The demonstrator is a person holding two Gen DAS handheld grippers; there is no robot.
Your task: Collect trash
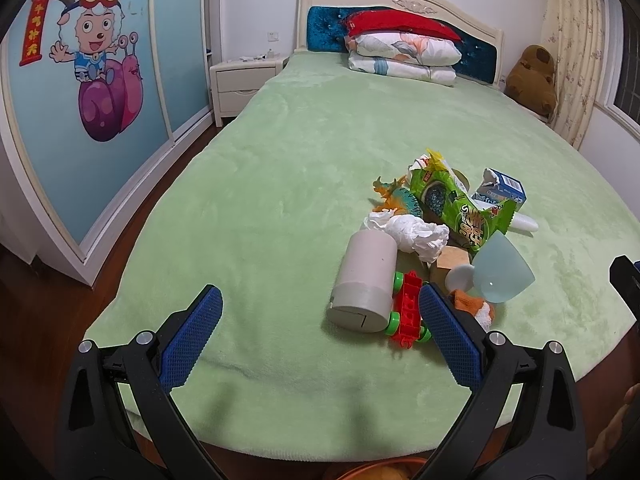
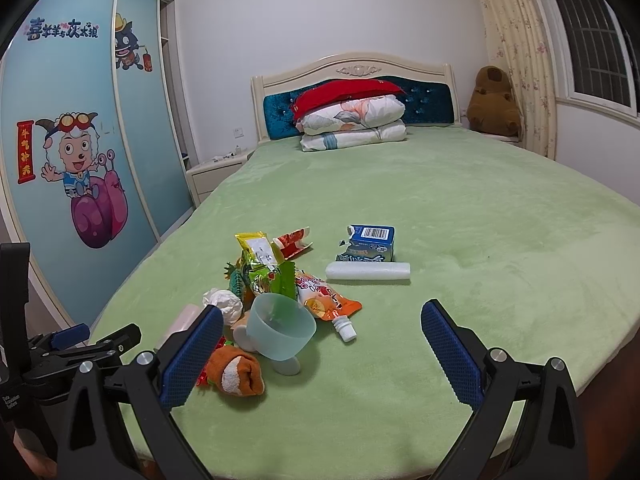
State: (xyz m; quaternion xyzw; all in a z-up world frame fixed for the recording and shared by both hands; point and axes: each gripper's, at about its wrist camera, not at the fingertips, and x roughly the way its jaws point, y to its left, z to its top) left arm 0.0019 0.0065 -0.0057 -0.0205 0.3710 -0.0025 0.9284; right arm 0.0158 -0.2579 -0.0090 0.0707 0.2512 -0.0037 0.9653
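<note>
A pile of trash and toys lies on the green bed point(image 1: 280, 152). It holds a crumpled white tissue point(image 1: 416, 234), a green snack wrapper point(image 1: 452, 204), a torn blue carton point(image 2: 370, 242), a white foam tube point(image 2: 368, 271), an orange pouch point(image 2: 326, 300) and a yellow wrapper point(image 2: 256, 246). My left gripper point(image 1: 320, 300) is open and empty, just short of a grey cylinder point(image 1: 366, 280). My right gripper point(image 2: 320, 318) is open and empty, over a pale blue cup point(image 2: 280, 328).
Toys sit in the pile: a red brick car point(image 1: 408, 312), a dinosaur point(image 1: 396, 196), an orange plush point(image 2: 236, 372). Folded bedding point(image 2: 352, 124) lies by the headboard. A wardrobe point(image 1: 80, 100) and nightstand point(image 1: 244, 80) stand left; a brown plush point(image 2: 494, 100) sits right.
</note>
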